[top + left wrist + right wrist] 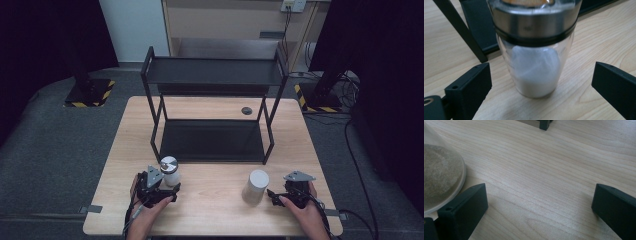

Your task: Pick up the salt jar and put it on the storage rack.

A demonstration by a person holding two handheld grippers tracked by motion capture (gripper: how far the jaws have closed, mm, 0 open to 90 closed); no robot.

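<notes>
A glass jar (pixel 169 171) with a steel lid and white powder inside stands on the wooden table (pixel 215 210) near its front left. My left gripper (pixel 169 186) is open just behind it. In the left gripper view the jar (pixel 536 70) stands upright between the two spread jaws, with a gap on each side. A pale grey cylinder (pixel 256 186) stands at the front right. My right gripper (pixel 272 196) is open beside it, to its right. In the right gripper view the cylinder (pixel 439 175) lies left of the left jaw, and bare wood shows between the jaws.
A black two-tier rack (pixel 212 75) stands on the middle and back of the table, its lower shelf (pixel 210 140) bare. One rack leg (pixel 461 30) rises just behind the jar, and a rack foot (pixel 545 123) stands ahead of the right gripper. A round cable port (pixel 246 110) sits at the back.
</notes>
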